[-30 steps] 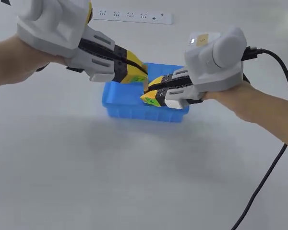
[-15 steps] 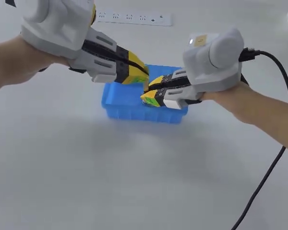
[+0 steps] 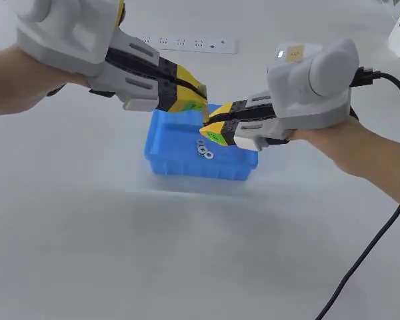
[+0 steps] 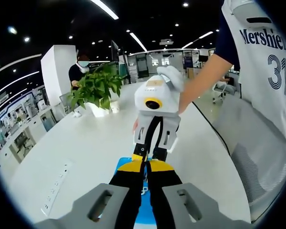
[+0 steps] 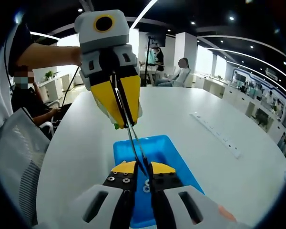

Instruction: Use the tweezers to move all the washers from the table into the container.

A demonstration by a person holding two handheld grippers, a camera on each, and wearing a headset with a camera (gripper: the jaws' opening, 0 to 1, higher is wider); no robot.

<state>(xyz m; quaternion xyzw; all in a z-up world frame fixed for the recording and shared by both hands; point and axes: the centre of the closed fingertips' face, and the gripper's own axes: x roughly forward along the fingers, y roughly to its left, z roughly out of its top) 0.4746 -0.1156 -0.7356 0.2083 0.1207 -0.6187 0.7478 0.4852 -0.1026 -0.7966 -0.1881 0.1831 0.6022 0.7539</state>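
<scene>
Hovering over the blue container [image 3: 187, 167], the two grippers meet tip to tip — the left gripper [image 3: 199, 101] comes in from the upper left, the right gripper [image 3: 208, 133] from the right. Thin dark tweezers [image 5: 130, 125] run between them: the left gripper's yellow jaws are clenched on one end, and the right gripper's jaws squeeze the legs lower down. A small cluster of washers [image 3: 204, 151] lies on the container's floor, just under the tips. The container sits on the white table [image 3: 120, 253] — a power strip [image 3: 187, 43] lies well behind it.
</scene>
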